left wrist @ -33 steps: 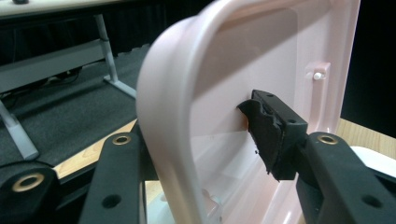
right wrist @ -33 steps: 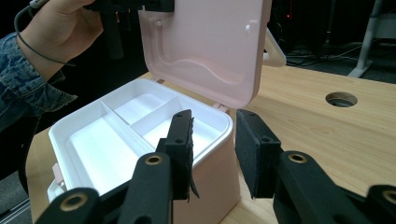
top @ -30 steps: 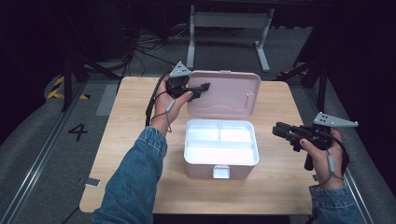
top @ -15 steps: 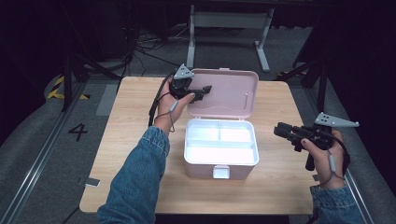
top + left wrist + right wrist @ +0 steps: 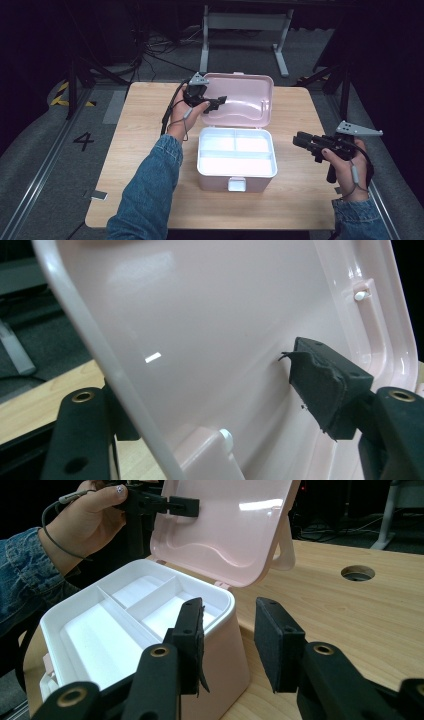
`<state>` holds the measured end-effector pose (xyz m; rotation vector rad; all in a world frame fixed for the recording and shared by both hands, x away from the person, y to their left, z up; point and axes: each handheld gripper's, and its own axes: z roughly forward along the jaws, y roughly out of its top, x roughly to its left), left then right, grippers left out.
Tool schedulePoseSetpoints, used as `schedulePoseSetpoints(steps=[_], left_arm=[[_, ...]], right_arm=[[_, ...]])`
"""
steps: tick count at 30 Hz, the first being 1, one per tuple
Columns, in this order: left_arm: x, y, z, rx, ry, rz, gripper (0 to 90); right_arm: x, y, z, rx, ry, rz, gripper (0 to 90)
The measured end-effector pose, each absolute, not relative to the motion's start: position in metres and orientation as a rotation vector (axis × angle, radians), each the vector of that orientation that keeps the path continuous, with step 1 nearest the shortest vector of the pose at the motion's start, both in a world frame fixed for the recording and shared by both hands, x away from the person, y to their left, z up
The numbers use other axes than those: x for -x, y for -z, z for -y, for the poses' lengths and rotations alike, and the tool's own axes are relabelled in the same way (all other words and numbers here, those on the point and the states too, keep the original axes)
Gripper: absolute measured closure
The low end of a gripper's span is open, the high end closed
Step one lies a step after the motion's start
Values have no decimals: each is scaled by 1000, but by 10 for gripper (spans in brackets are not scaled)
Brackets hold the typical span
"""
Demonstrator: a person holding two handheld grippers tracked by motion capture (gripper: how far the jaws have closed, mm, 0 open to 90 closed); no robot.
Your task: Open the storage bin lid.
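The pink box (image 5: 237,160) sits mid-counter (image 5: 150,135), its lid (image 5: 245,97) raised. The left tool (image 5: 214,102), whose jaws have just been opening, straddles the lid's edge without pressing; the right tool (image 5: 306,142) waits apart, empty. Next, withdrawing the left tool seems likely.

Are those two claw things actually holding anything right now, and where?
Nothing is gripped. The left gripper straddles the lid's left edge, its jaws just opened off it. The right gripper is empty beside the box.
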<state>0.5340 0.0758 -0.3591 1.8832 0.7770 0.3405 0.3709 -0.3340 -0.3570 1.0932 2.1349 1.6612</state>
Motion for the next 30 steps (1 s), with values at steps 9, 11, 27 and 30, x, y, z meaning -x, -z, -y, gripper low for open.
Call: schedulePoseSetpoints(steps=[9, 11, 27, 30], left_arm=[[-538, 370, -80, -1888, -301, -821, 294], [-539, 373, -81, -1895, -294, -838, 292], [-543, 386, -82, -1914, -248, -924, 275], [-544, 388, -83, -1920, -233, -935, 270]], right_arm=[[-372, 358, 334, -1106, -1663, -2136, 640], [-372, 359, 334, -1105, -1666, -2140, 636], [-374, 361, 333, -1124, -1663, -2147, 630], [-374, 361, 334, -1123, -1661, -2147, 628]])
